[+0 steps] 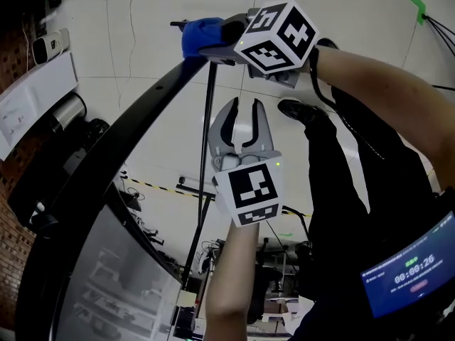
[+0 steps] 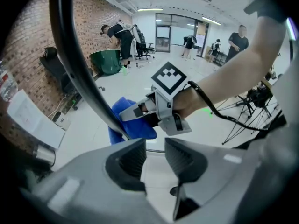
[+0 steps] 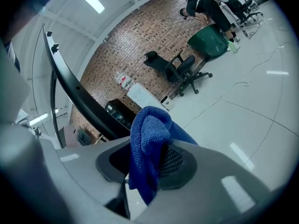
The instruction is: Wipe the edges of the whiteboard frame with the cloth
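The whiteboard [image 1: 114, 283] is seen from above in the head view, its grey panel low at the left. Its black frame [image 1: 121, 144] is noted running upward and to the right from there as a long, slightly curved bar.

The right gripper [image 1: 206, 48] is found at the upper end of that bar. Its jaws are clamped on the blue cloth [image 1: 197, 35], and a fold of the fabric is pinched between the pads, as is confirmed in the right gripper view. In the left gripper view the cloth is seen lying against the frame bar, touching it.

The left gripper [image 1: 244, 112] is held just below and beside the right one, clear of the frame. Its jaws stand apart and nothing is seen between them.

The step in hand is judged to be a wiping pass along the frame's edge, with the cloth applied near one end. Most of the visible bar is judged still to be covered.

For the next move, the cloth would need to be drawn along the bar with contact maintained and the clamp kept firm, so that the fabric is not pulled free.
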The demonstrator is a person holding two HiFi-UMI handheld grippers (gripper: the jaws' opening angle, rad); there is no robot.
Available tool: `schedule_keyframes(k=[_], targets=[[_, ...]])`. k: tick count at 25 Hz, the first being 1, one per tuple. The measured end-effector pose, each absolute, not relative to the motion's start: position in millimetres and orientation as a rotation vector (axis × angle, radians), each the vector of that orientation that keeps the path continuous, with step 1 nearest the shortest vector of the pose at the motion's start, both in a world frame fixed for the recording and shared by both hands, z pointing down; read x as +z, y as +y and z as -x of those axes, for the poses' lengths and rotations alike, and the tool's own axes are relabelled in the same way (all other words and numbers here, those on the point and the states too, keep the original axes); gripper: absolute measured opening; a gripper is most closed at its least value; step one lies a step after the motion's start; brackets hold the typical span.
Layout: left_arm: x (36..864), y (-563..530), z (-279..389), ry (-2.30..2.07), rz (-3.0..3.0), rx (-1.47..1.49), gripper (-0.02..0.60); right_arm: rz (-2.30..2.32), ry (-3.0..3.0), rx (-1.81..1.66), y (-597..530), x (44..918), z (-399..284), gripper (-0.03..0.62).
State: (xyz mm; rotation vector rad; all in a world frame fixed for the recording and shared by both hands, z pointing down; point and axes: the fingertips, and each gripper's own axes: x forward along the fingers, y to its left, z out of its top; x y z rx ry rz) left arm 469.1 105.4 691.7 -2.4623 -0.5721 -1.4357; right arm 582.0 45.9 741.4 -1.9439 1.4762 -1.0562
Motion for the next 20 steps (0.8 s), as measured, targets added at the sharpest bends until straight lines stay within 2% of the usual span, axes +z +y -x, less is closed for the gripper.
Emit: schedule_keyframes(k=[20], targets=[[741.7, 104.1, -440.0, -0.646, 2.435, -1.546, 0.123, 1.84, 1.161, -1.208, 54.7, 835.1, -582.1, 0.115]])
